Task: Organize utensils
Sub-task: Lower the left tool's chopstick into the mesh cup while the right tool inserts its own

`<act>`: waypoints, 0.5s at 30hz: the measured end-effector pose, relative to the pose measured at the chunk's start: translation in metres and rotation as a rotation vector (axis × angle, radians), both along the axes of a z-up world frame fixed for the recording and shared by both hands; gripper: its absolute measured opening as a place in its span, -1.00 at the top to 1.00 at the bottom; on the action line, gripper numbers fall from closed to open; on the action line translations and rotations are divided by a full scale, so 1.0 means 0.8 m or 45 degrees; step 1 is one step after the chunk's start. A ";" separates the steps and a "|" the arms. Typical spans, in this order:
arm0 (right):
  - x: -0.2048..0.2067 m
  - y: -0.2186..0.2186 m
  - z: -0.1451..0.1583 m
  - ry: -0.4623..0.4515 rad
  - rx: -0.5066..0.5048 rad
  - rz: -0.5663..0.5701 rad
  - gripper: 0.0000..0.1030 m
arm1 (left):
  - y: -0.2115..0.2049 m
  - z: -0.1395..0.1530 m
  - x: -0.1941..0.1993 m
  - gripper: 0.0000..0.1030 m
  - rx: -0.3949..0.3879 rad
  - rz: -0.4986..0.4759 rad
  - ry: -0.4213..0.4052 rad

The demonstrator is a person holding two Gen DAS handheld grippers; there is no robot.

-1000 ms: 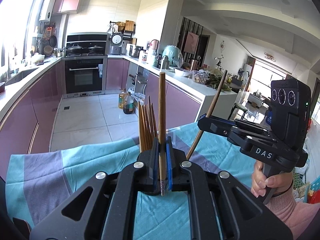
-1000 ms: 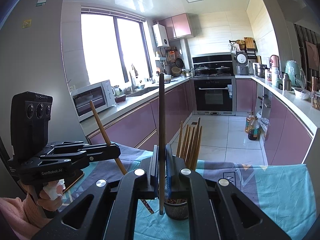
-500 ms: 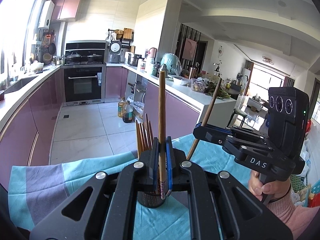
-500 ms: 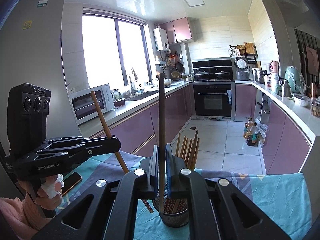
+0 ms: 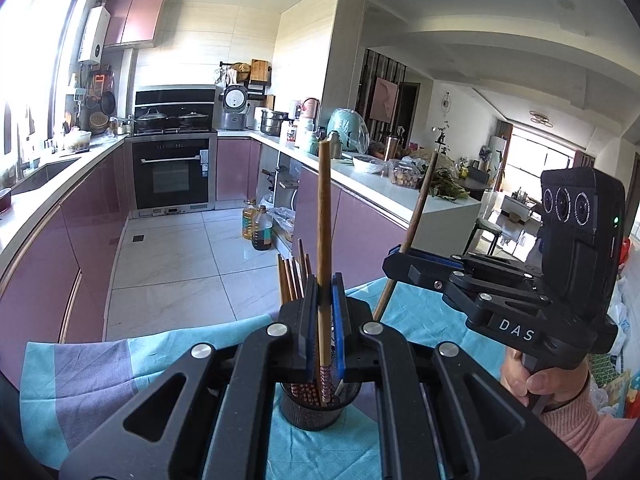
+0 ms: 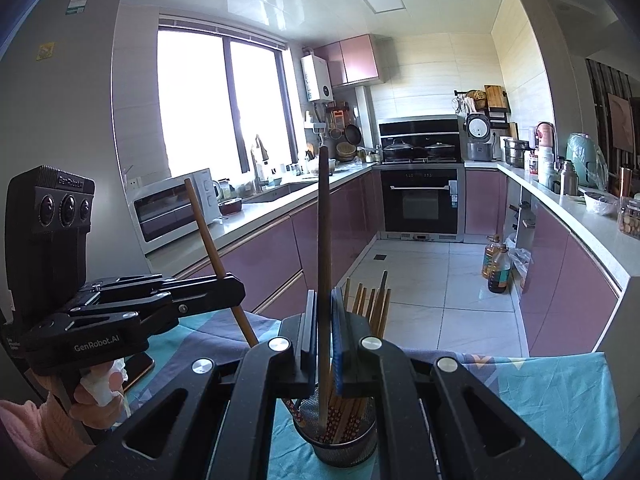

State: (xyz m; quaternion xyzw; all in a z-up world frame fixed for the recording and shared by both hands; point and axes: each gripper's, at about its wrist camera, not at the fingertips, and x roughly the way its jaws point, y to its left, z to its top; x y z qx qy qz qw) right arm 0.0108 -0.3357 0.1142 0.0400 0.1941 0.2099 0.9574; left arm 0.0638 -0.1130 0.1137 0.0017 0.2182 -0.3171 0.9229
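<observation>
Both wrist cameras are looking forward along their own fingers, hovering close above the mesh holder [image 5: 312, 404] at the tablecloth's [image 5: 80, 380] far edge. Both are facing the kitchen, sharing the oven [image 6: 420, 200].

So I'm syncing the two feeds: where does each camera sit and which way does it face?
Left wrist: on the left gripper, facing the oven; the right gripper shows.
Right wrist: on the right gripper, facing the window; the left gripper shows.
Shared: the chopstick holder, the oven.
</observation>
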 end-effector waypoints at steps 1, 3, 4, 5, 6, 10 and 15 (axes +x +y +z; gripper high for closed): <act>0.000 0.001 0.000 0.003 -0.001 0.001 0.89 | -0.003 -0.001 0.000 0.86 0.002 0.001 0.002; 0.002 -0.001 0.000 0.008 -0.004 0.002 0.89 | -0.005 -0.003 -0.001 0.86 0.006 0.003 0.009; 0.004 -0.001 0.000 0.012 -0.004 0.003 0.89 | -0.006 -0.001 0.001 0.86 0.007 0.005 0.012; 0.005 0.000 -0.001 0.014 -0.004 0.003 0.89 | -0.006 -0.001 0.002 0.86 0.008 0.007 0.016; 0.005 0.000 -0.001 0.016 -0.004 0.003 0.89 | -0.006 -0.001 0.003 0.86 0.007 0.009 0.021; 0.012 0.001 -0.002 0.027 -0.002 0.003 0.89 | -0.011 0.003 0.009 0.86 0.008 0.011 0.036; 0.022 0.001 -0.005 0.045 -0.002 0.000 0.89 | -0.012 0.005 0.013 0.86 0.010 0.007 0.048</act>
